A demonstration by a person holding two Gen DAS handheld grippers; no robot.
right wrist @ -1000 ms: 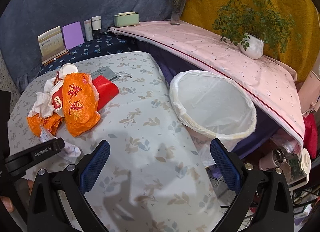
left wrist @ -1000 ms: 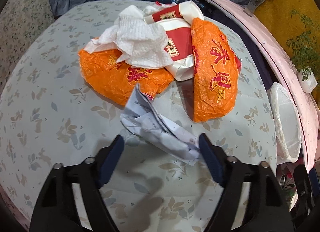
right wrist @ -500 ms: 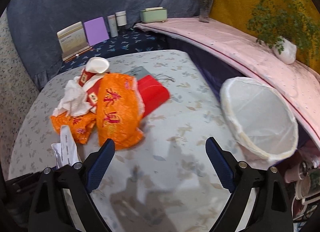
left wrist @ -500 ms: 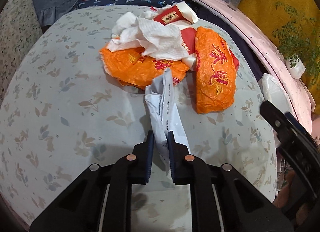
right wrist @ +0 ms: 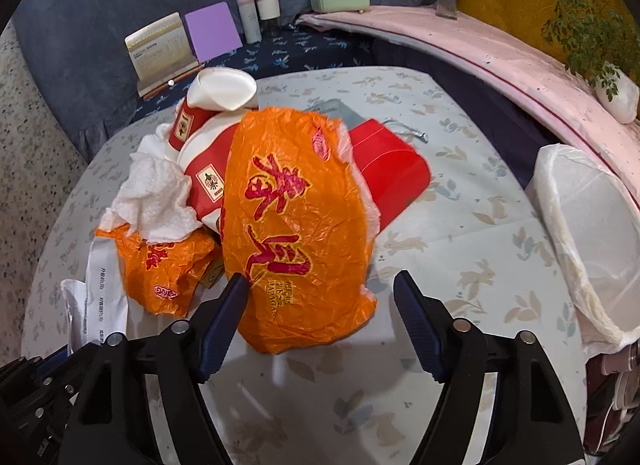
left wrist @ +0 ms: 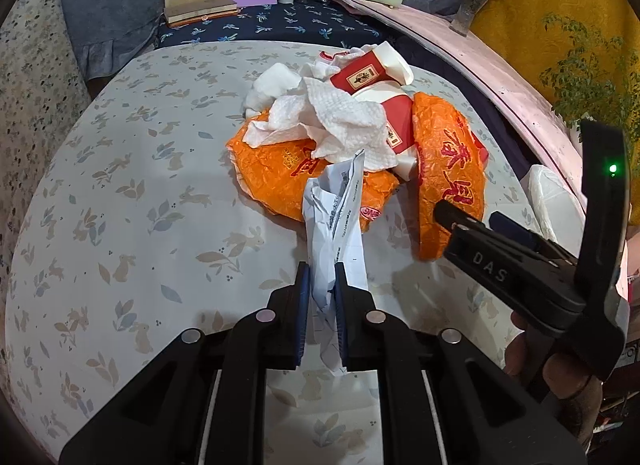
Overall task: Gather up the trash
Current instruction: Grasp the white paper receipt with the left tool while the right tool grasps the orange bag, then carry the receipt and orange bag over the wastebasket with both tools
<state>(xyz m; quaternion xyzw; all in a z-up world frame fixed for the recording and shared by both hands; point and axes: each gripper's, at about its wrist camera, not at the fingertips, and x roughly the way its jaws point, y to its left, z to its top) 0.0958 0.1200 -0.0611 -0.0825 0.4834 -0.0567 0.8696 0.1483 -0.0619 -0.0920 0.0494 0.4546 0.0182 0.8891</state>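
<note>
Already my left gripper pinches the crumpled receipt, which lay loose on the table a second ago; thin paper, may slip or tear. Right gripper, wider before, is closing around the orange bag, pads not touching; slick plastic could slide out.

Crinkled glossy orange plastic bag, creased printed paper slip, matt cloth tablecloth

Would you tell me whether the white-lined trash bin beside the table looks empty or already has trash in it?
Seemingly empty: the right wrist view shows only bare white liner inside the bin; its bottom is partly out of view.
</note>
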